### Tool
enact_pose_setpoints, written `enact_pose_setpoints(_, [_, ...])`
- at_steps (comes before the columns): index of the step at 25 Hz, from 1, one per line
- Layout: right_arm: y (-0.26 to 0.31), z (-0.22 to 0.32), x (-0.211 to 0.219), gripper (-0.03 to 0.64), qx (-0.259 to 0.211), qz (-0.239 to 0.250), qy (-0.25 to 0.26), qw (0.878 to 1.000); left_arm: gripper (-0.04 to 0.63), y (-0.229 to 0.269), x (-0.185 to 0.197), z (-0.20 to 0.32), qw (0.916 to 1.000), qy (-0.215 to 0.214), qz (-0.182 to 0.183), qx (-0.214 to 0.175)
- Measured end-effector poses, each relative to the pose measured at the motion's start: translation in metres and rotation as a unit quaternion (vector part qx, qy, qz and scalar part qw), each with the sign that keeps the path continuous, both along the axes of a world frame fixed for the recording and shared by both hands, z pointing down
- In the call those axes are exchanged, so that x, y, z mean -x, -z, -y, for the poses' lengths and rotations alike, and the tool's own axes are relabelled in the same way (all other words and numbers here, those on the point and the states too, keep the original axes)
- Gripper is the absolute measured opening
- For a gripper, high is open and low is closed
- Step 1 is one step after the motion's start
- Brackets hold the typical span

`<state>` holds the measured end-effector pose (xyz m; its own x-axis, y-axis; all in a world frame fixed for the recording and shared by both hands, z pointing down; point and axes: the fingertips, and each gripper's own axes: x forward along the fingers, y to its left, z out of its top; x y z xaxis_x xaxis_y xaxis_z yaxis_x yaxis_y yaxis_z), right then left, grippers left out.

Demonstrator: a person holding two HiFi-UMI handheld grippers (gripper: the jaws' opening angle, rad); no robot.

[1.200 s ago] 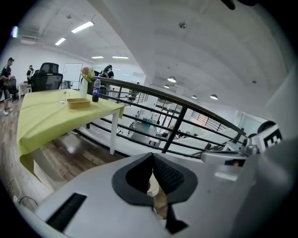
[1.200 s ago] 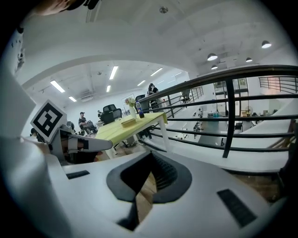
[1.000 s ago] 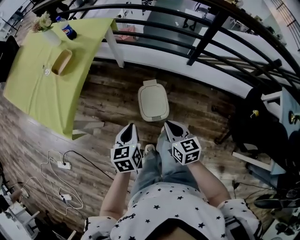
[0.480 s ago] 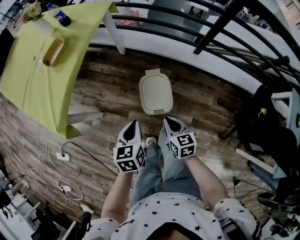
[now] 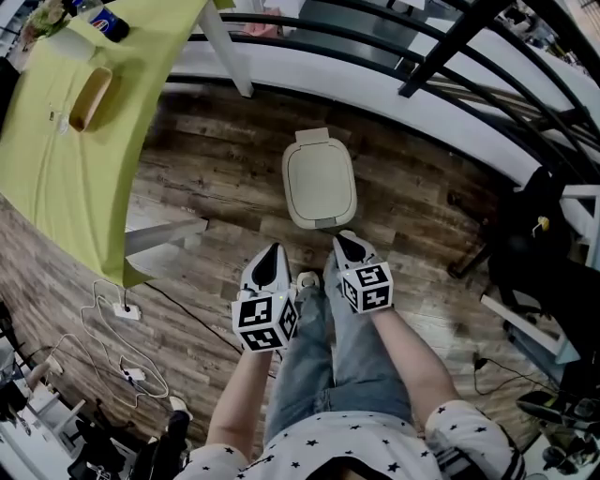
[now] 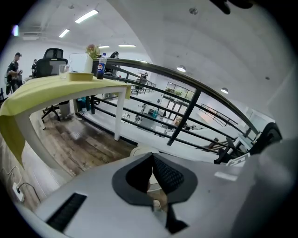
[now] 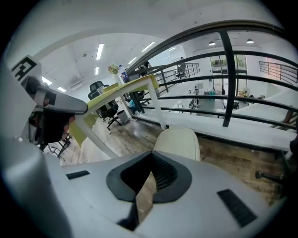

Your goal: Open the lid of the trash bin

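Note:
The cream trash bin (image 5: 320, 183) stands on the wooden floor near the railing, its flat lid down. Both grippers hover just short of the bin's near edge, touching nothing. My left gripper (image 5: 272, 253) is to the bin's lower left; its jaws meet at the tips with nothing between them. My right gripper (image 5: 343, 239) is closest, just in front of the bin's near rim, and is shut and empty too. In the left gripper view the bin (image 6: 140, 151) peeks over the shut left gripper (image 6: 151, 156). From the right gripper view the lid (image 7: 179, 142) lies beyond the right gripper (image 7: 151, 154).
A yellow-green table (image 5: 47, 178) at the left carries a bottle (image 5: 103, 22) and a wooden tray (image 5: 82, 97). A black railing (image 5: 441, 47) runs behind the bin. A power strip with cables (image 5: 124, 310) lies on the floor. A black chair (image 5: 534, 225) is at the right.
The person has stepped nearer the bin and both grippers have come closer to its near edge. Both jaws stay shut.

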<state>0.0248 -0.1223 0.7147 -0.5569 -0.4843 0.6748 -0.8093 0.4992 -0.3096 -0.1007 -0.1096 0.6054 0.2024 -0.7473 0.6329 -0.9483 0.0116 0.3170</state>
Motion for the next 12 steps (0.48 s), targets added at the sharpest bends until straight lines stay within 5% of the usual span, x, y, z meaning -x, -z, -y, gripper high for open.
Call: enact_pose_setpoints(12, [-0.084, 0.007, 0.006, -0.006, 0.028, -0.044, 0.014, 0.999, 0.012, -0.055, 0.010, 0.005, 0.9997, 0.016, -0.004, 0.018])
